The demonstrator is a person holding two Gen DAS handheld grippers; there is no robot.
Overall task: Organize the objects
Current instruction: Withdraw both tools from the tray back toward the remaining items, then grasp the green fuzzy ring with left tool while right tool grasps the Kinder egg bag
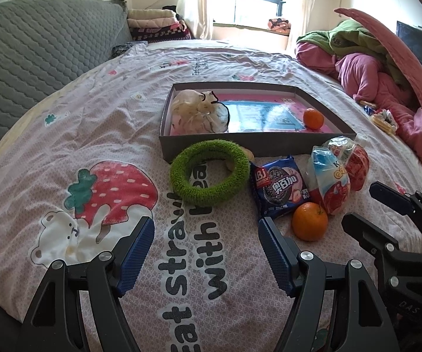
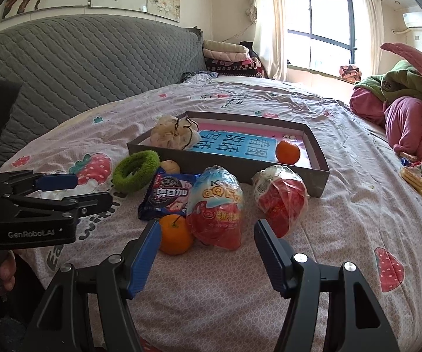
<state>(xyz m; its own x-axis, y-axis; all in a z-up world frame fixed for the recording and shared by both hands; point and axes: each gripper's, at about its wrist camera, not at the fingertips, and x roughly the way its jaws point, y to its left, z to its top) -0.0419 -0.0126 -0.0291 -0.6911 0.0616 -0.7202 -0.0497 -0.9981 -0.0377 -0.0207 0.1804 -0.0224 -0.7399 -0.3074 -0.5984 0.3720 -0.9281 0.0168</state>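
Note:
A grey shallow box [image 1: 211, 146] [image 2: 240, 162] lies on the bed and holds a net pouch [image 1: 196, 111] [image 2: 172, 133] and an orange [image 1: 313, 118] [image 2: 287, 152]. In front of it lie a green fuzzy ring [image 1: 209, 173] [image 2: 134, 170], a blue cookie pack [image 1: 278, 186] [image 2: 166, 198], a second orange [image 1: 309, 221] [image 2: 175, 234], a blue-red egg-shaped snack bag [image 1: 329, 183] [image 2: 215, 208] and a red wrapped snack [image 1: 356, 162] [image 2: 281, 198]. My left gripper [image 1: 206, 234] [image 2: 90, 189] is open and empty, short of the ring. My right gripper [image 2: 206, 237] [image 1: 360, 202] is open and empty, just short of the egg-shaped bag.
A small brownish item [image 2: 169, 165] peeks out behind the ring. A pile of pink and green bedding [image 1: 387, 82] [image 2: 410, 111] fills the right side, with snack wrappers [image 2: 416, 176] beside it. A grey quilted headboard [image 1: 34, 58] stands at the left.

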